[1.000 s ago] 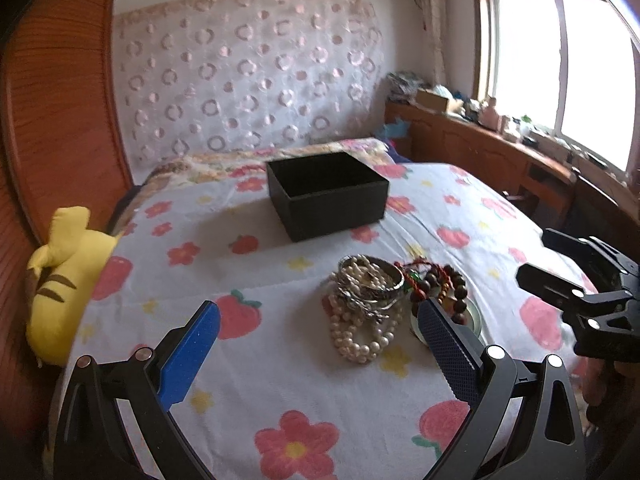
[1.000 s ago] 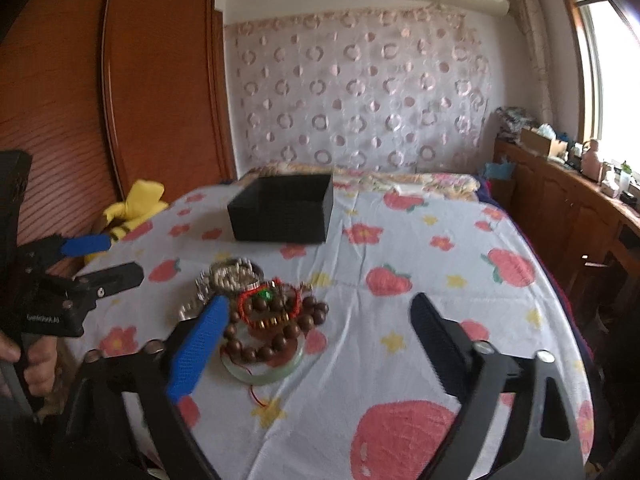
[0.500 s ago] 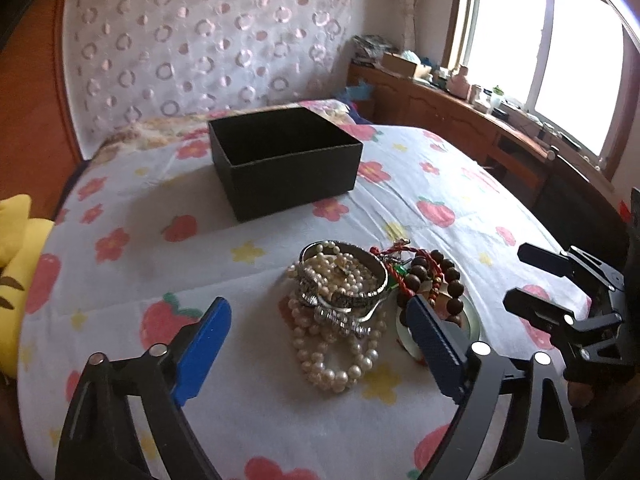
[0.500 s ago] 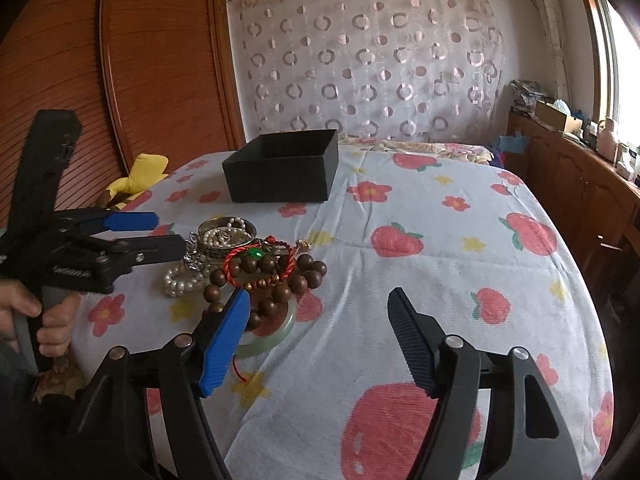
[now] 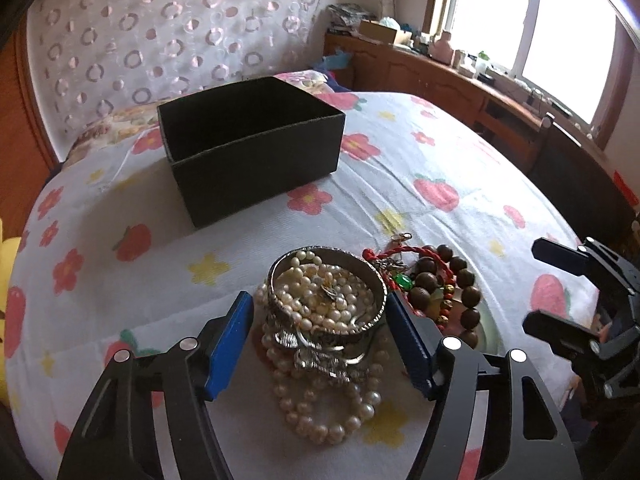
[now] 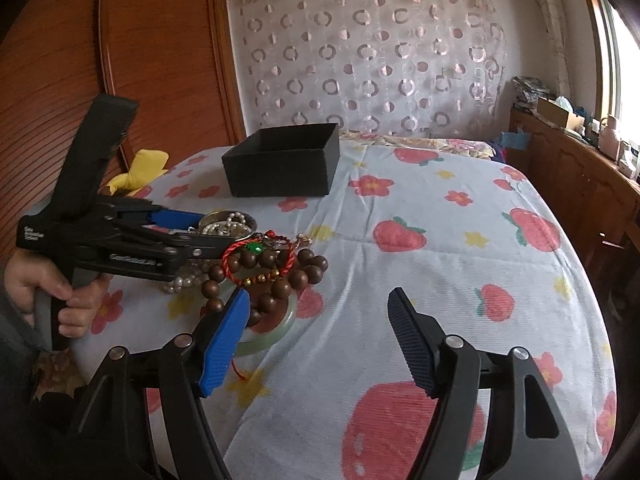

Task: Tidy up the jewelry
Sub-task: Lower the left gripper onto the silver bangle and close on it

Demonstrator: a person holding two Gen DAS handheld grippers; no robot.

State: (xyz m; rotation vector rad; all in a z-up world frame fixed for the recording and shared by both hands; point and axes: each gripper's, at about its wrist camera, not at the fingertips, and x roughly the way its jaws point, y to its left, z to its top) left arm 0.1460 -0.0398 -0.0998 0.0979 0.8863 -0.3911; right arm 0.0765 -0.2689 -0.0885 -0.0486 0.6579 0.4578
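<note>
A pile of jewelry lies on the flowered cloth: a silver bangle (image 5: 326,294) full of pearl strands (image 5: 320,412), a brown bead bracelet (image 5: 460,284) with a red cord and a green jade bangle (image 6: 276,336). My left gripper (image 5: 320,340) is open, its blue fingers on either side of the silver bangle; it also shows in the right wrist view (image 6: 192,232). My right gripper (image 6: 320,336) is open and empty, just right of the pile, its left finger (image 6: 224,340) by the jade bangle. An open, empty black box (image 5: 252,140) stands behind the pile.
The round table's flowered cloth (image 6: 440,248) spreads to the right. A yellow plush toy (image 6: 140,168) lies at the far left edge. A wooden sideboard (image 6: 580,176) with clutter stands under the window on the right. A wooden wardrobe (image 6: 120,60) is at left.
My left gripper has moved forward and down, so its fingers now straddle the silver bangle and pearls. My right gripper has drawn closer to the bead pile and lower.
</note>
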